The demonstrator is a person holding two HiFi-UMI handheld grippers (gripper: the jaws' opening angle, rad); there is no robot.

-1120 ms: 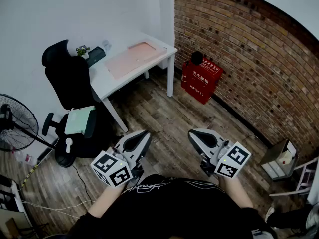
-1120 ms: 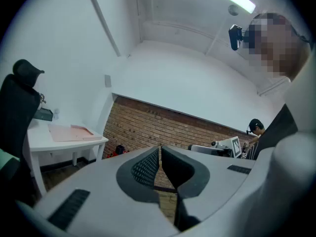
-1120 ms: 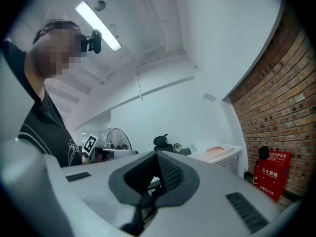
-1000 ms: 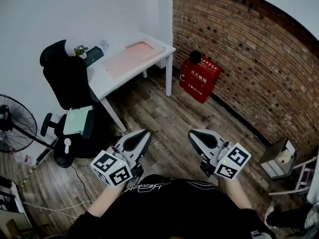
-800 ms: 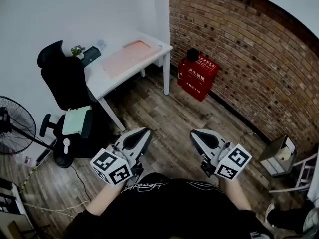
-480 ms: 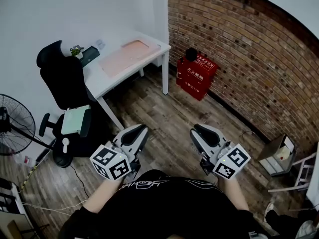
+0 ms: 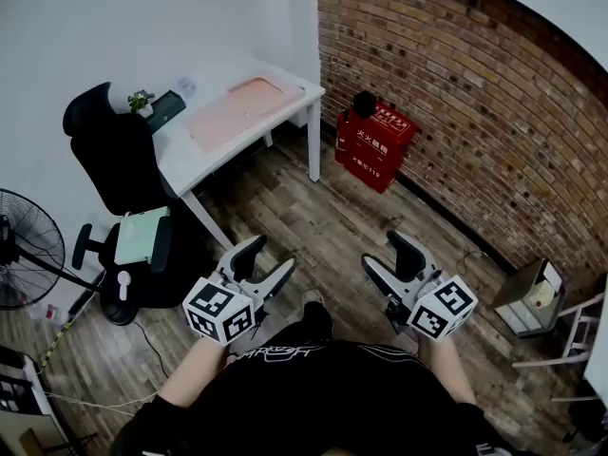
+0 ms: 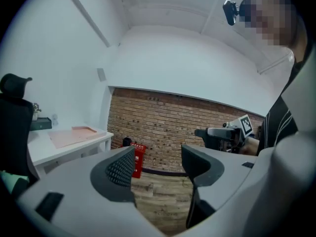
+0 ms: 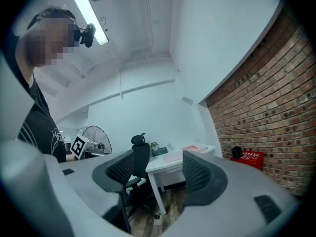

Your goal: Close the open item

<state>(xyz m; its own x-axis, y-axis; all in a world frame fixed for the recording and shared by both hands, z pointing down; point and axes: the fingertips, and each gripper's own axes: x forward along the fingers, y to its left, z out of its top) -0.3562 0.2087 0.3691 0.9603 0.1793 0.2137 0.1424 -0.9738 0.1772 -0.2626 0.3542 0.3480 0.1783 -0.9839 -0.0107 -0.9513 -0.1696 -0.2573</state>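
- The left hand-held gripper (image 7: 267, 258) and right hand-held gripper (image 7: 387, 252) have just been opening their jaws, both empty.
- Nothing is touched yet; the closing apparently lies wholly ahead.

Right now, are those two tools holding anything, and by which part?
Nothing is held. The left tool and the right tool have just been opening; each one's jaws stand apart with only air between.

A brick wall (image 7: 475, 112) is running beyond the right hand-held gripper (image 7: 380, 251); a white tabletop (image 7: 195, 164) and black chair (image 7: 119, 160) are standing ahead of the left hand-held gripper (image 7: 271, 255).
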